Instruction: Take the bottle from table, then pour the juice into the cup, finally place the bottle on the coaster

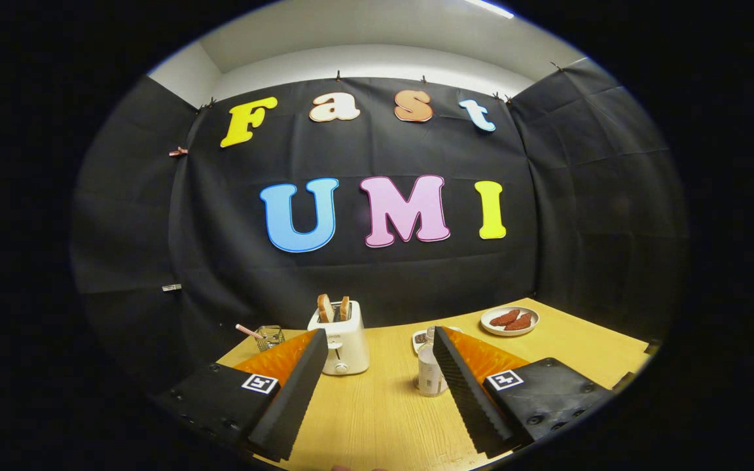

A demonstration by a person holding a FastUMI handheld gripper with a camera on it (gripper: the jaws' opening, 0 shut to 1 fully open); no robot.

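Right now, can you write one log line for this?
gripper: open, holding nothing | bottle: upright on table, beside right finger | stage: approach

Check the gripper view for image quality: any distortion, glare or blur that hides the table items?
Gripper view: strong fisheye bend, the light wooden table curves; a bright ceiling strip glares overhead while the booth stays dim; the white two-slot toaster is sharp, the small white bottle is partly hidden by a finger of the open tool, and the clear glass cup with a straw is small and dim.

The right finger hides part of the bottle (430, 371) and coaster (420, 338).
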